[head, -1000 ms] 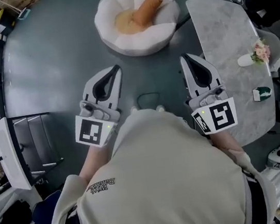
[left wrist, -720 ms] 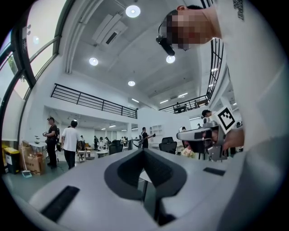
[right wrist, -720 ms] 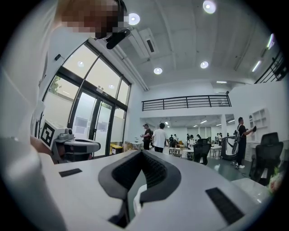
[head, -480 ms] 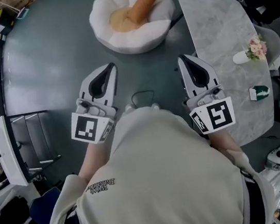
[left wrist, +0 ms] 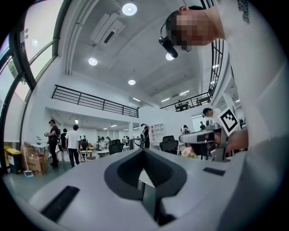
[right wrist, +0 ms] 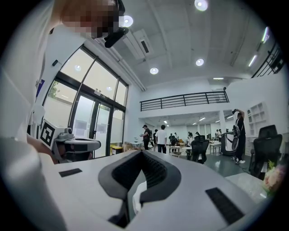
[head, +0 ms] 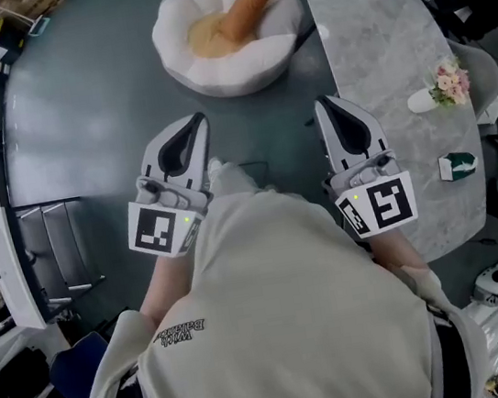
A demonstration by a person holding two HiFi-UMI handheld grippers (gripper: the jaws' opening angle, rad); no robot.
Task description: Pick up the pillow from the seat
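Since a second ago the seat (head: pixel 211 69) has slid a little higher and further left in your head view, and the edge of the desk (head: pixel 376 54) has slid left with it. The toe of a pale shoe (head: pixel 224 174) now shows between your hands, so you look to be mid-step. The left gripper (head: pixel 201 117) and right gripper (head: pixel 323 102) keep the same places in front of your body. Both point ahead, side by side.

Each gripper's jaws are closed tip to tip with nothing between them. Both gripper views show only the open hall beyond the tips.

For the task, this reads as the approach. The pillow (head: pixel 240 11) lies in the seat's hollow, well apart from both grippers, and no grasp has begun. You will need to open the jaws before you reach it.

The pillow is an orange-tan roll, smooth-looking and tube-shaped. It lies tilted, with its upper end towards the seat's far rim and its lower end on a flat tan pad (head: pixel 204 35).

The seat is a round white nest with a plump, lobed rim, soft and fluffy by the look of it. It stands on a dark grey floor (head: pixel 78 108).

The desk has a pale, marble-patterned top with rounded corners. It carries a small vase of flowers (head: pixel 441 86).
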